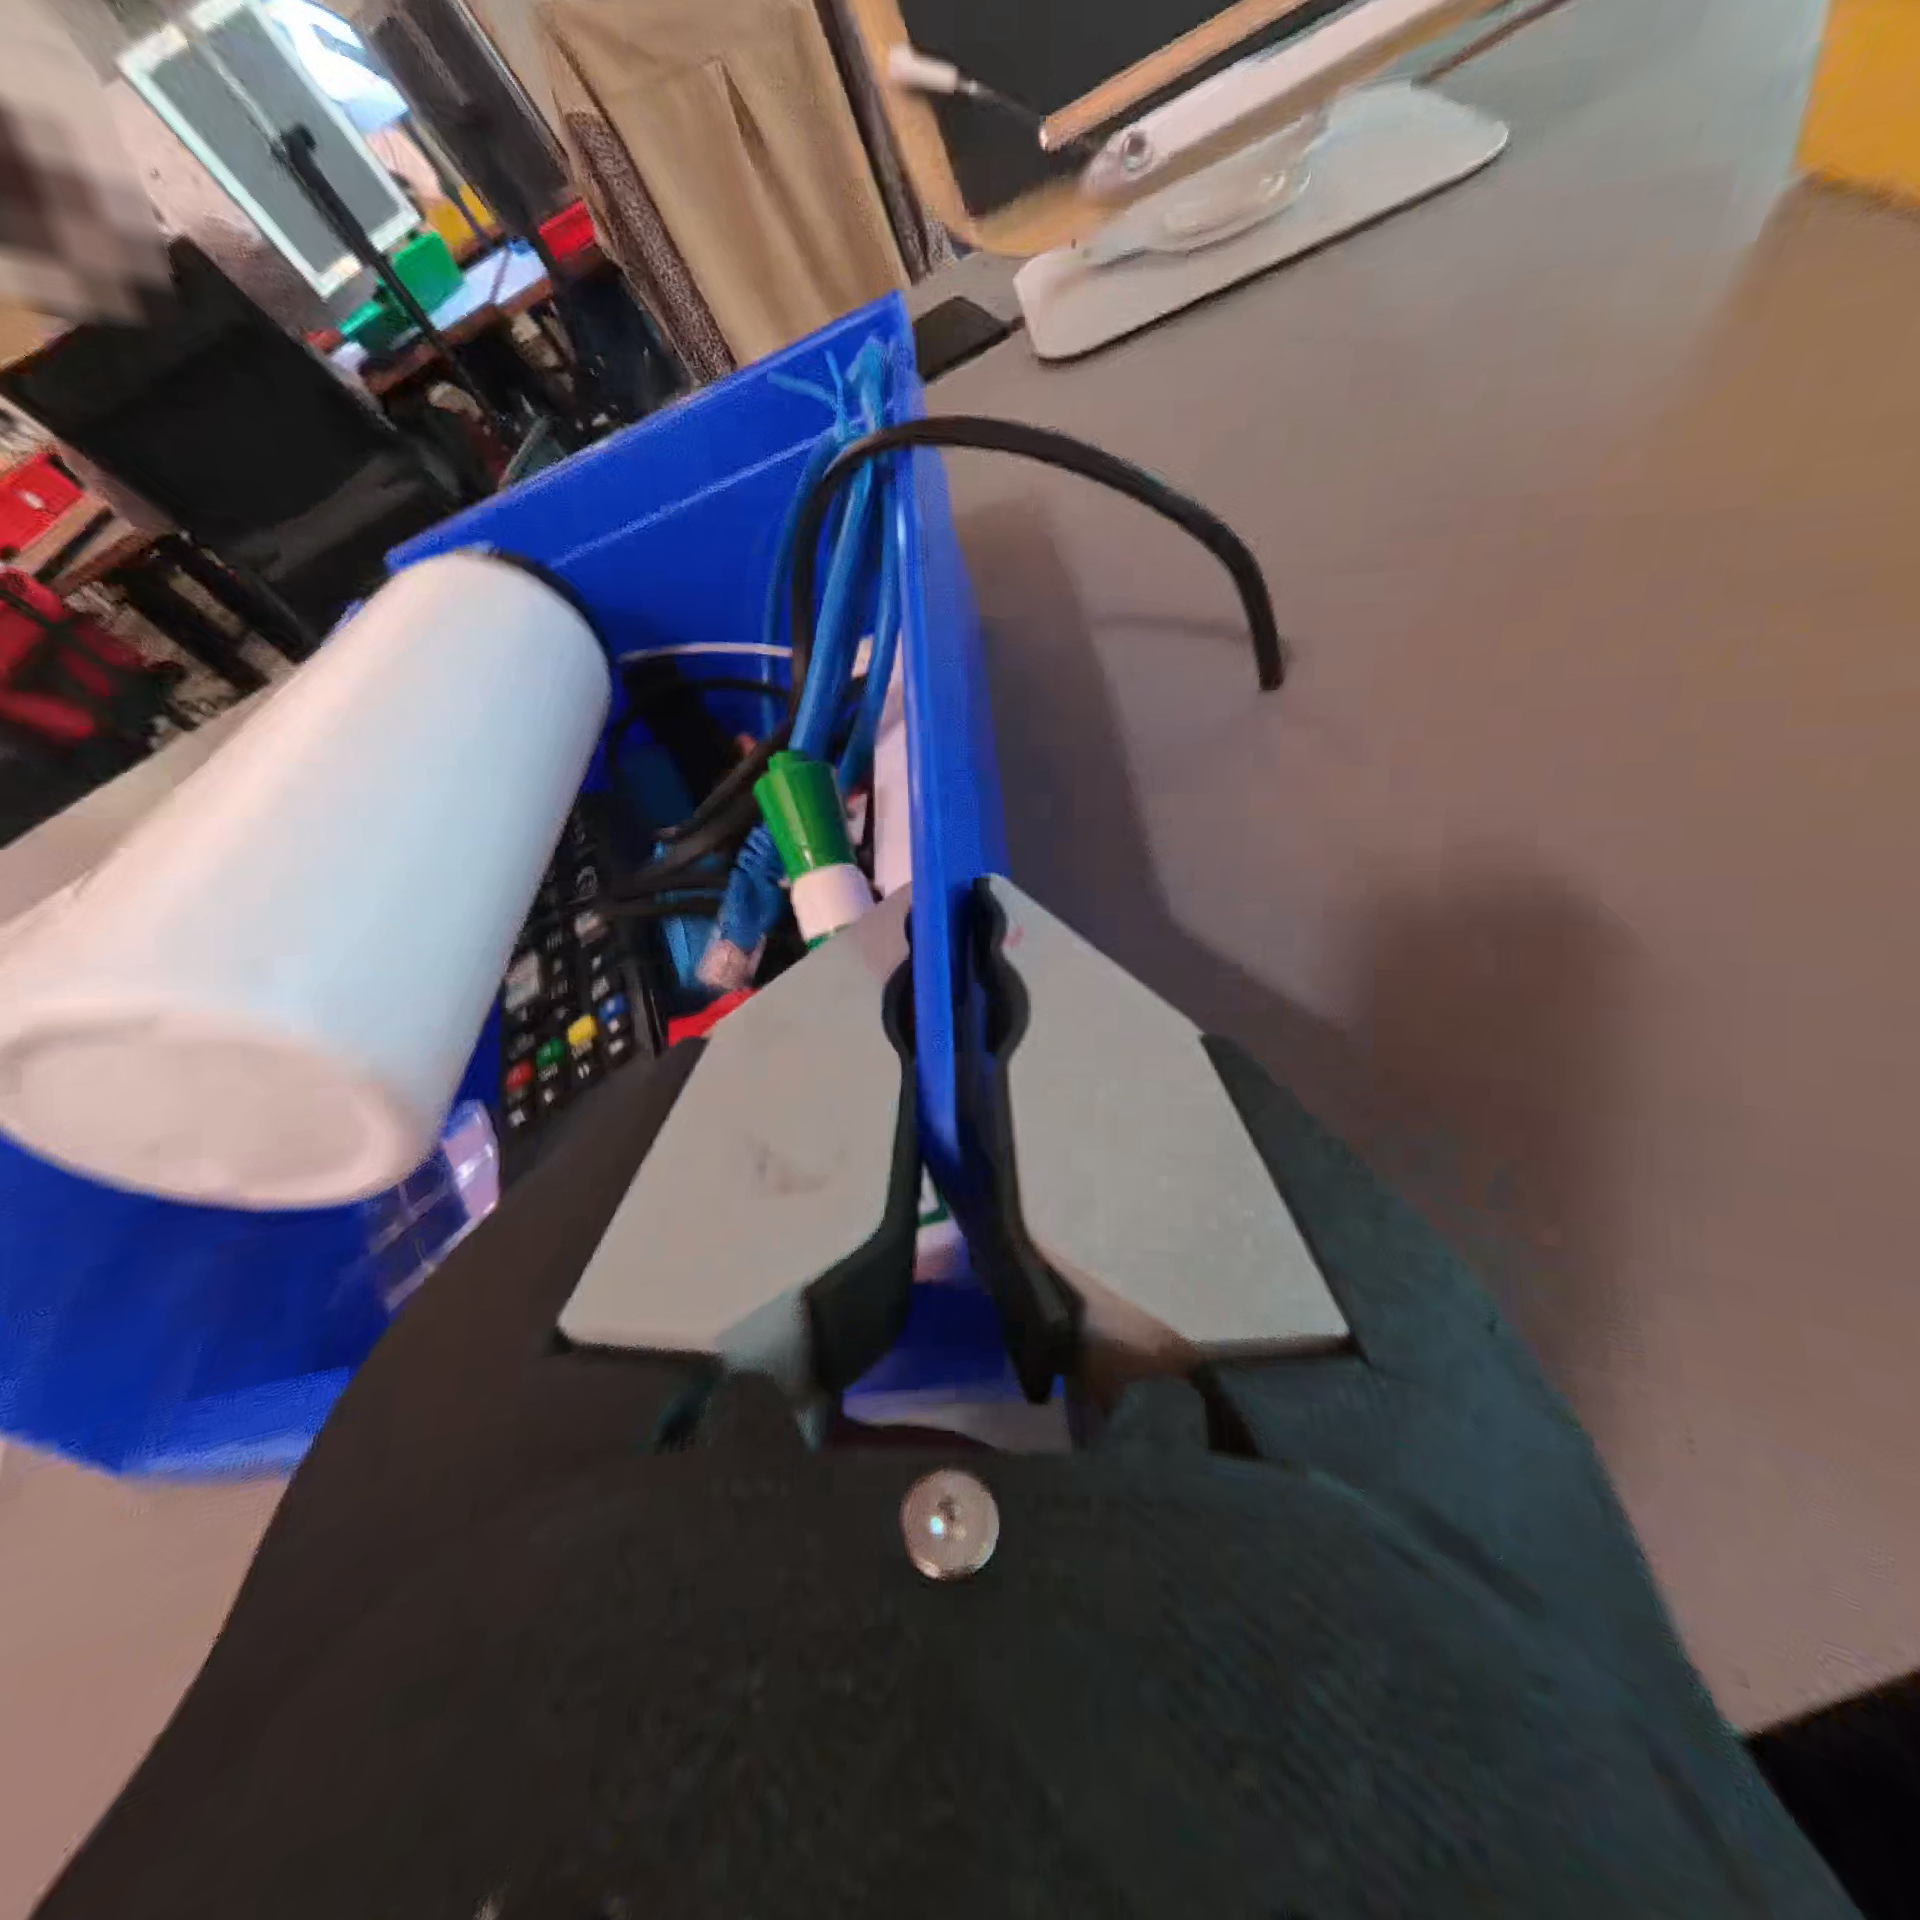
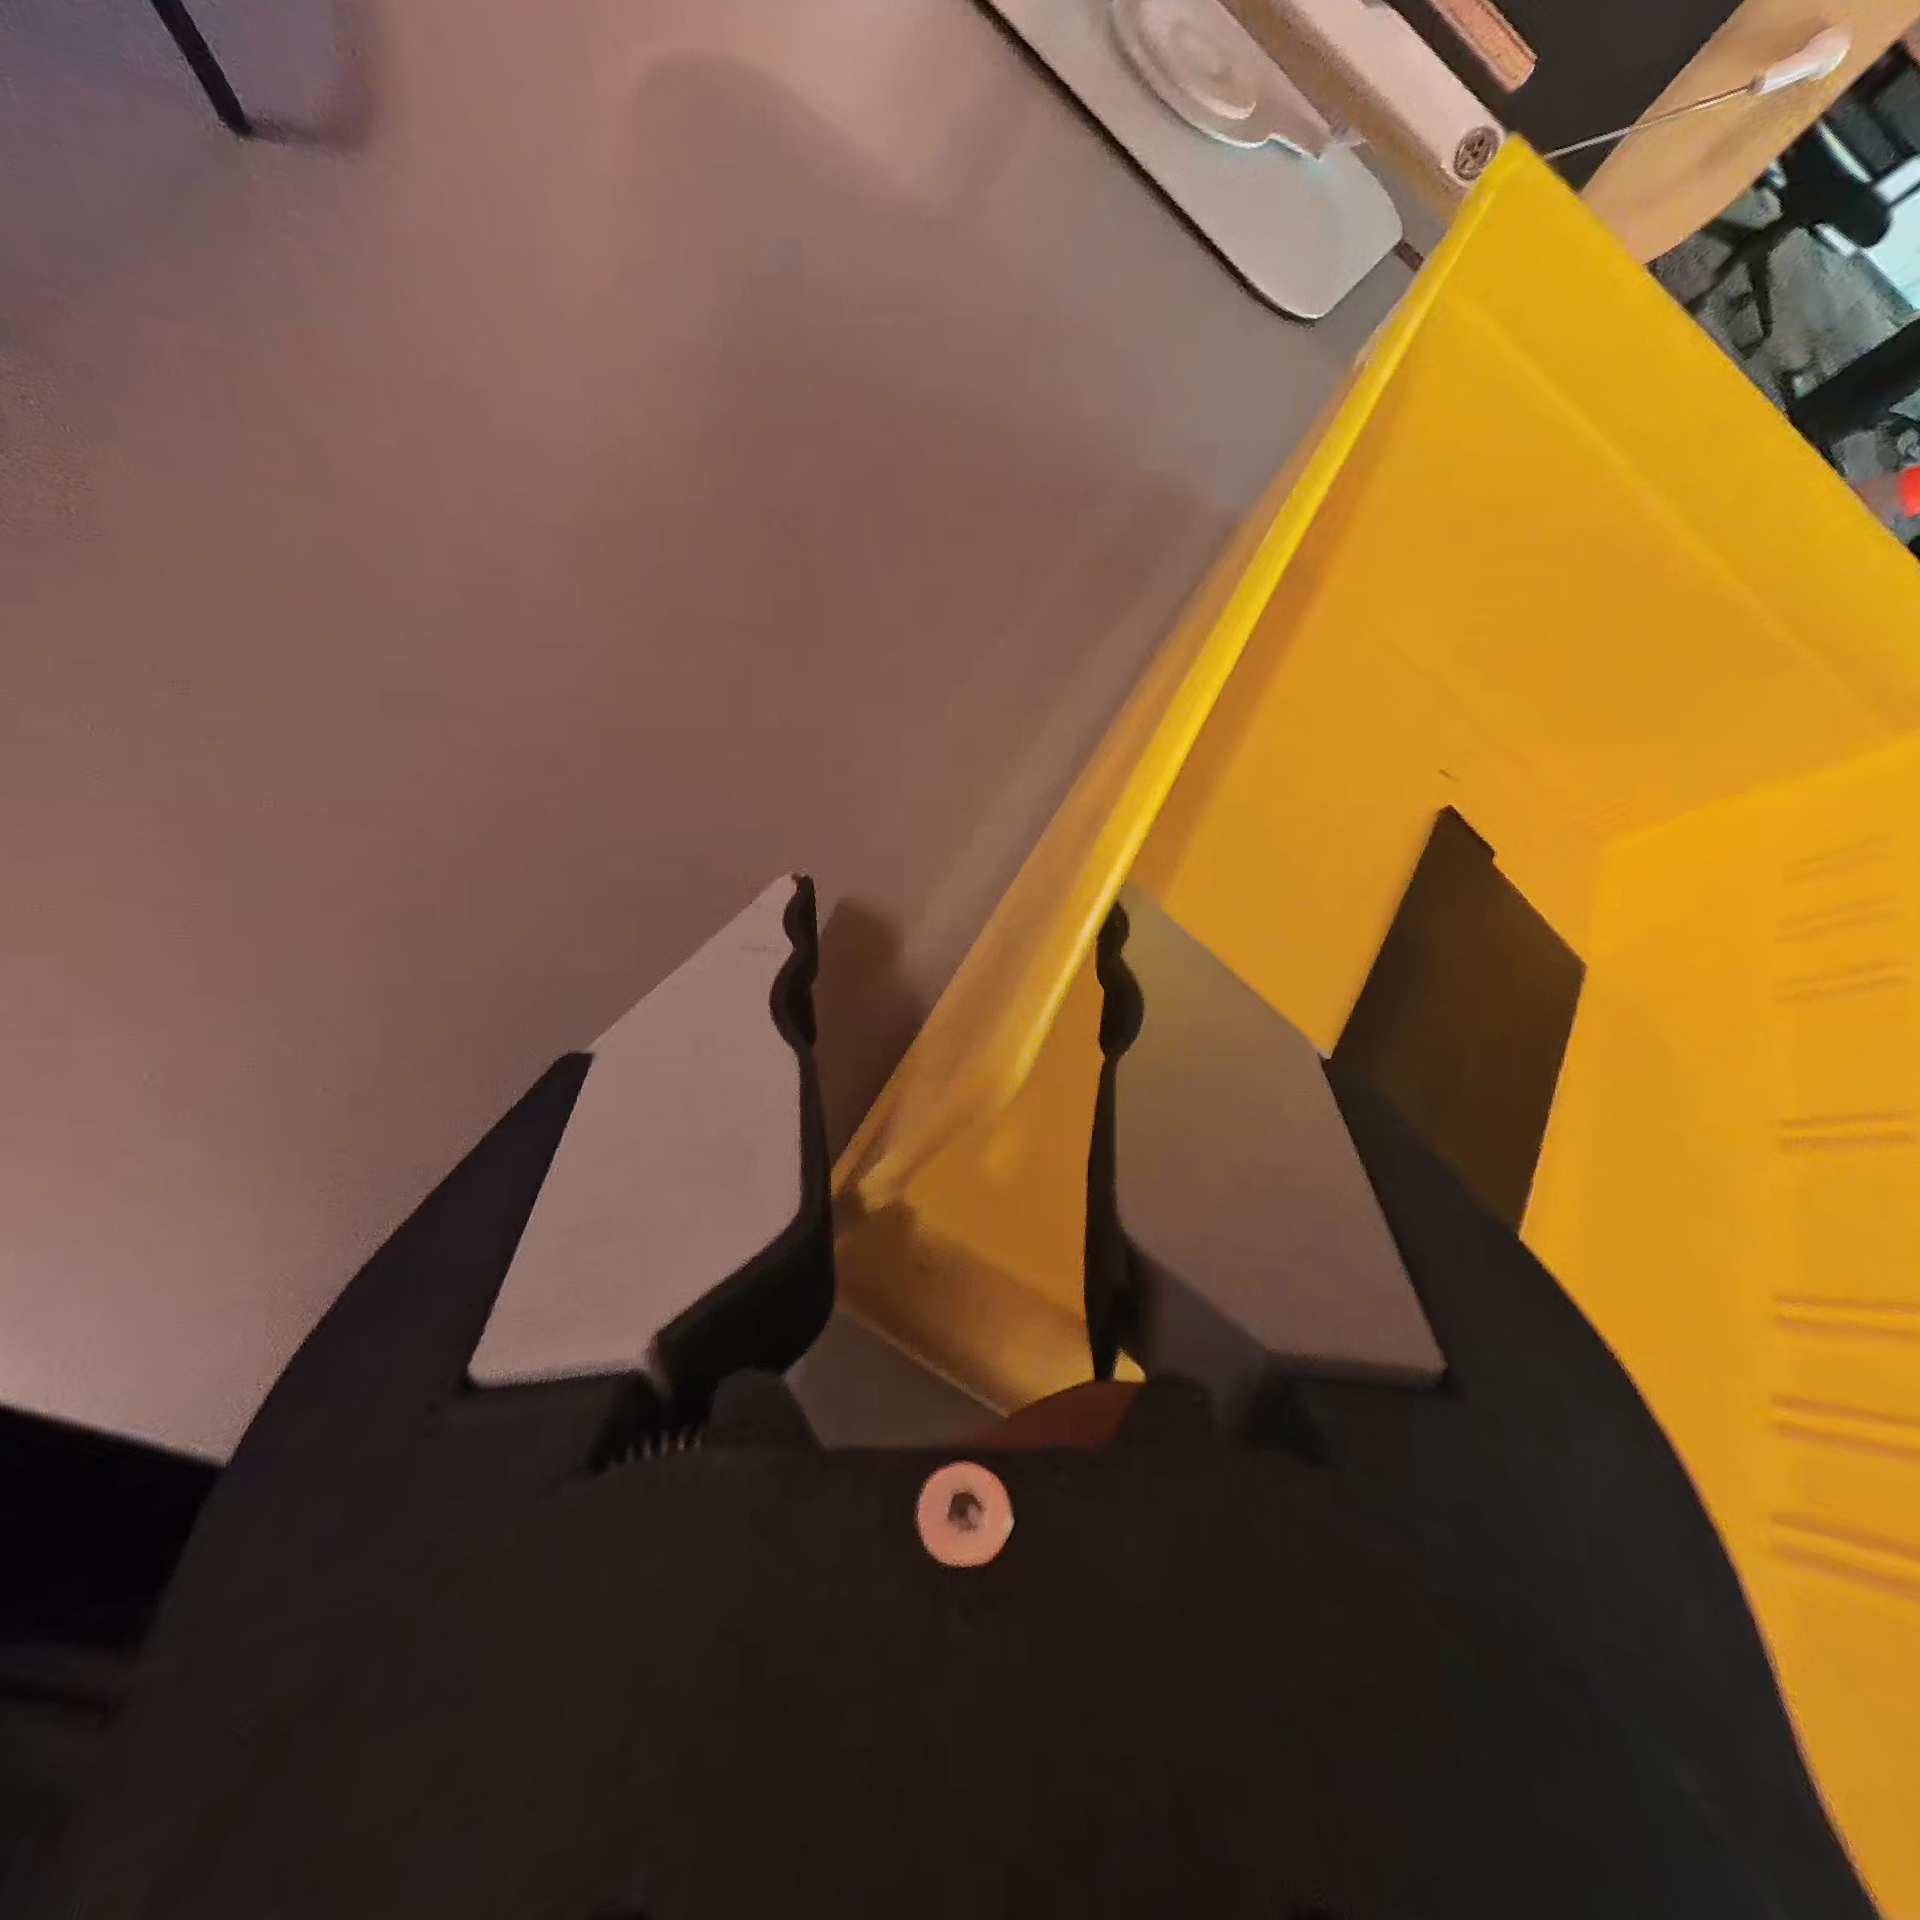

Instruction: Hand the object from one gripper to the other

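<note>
My left gripper [image 1: 943, 899] is closed to a narrow gap on the right wall of a blue bin [image 1: 935, 644]; the wall runs between its jaws. The bin holds a white cylinder [image 1: 312, 831] leaning out at the left, a green-capped marker [image 1: 795, 800], blue cables [image 1: 831, 623], a black cable [image 1: 1143, 488] arching out over the table, and a black keypad device [image 1: 571, 997]. My right gripper [image 2: 958, 899] is open and empty. It straddles the near corner and left wall of a yellow bin [image 2: 1507, 571] without touching it. Neither gripper shows in the other's view.
Both bins stand on a grey table [image 1: 1507, 883]. A white monitor stand base [image 1: 1299, 208] sits at the back between them; it also shows in the right wrist view [image 2: 1247, 156]. Shelves and coloured crates lie beyond the table's far left edge. There is about 30 cm between the tips of the two grippers.
</note>
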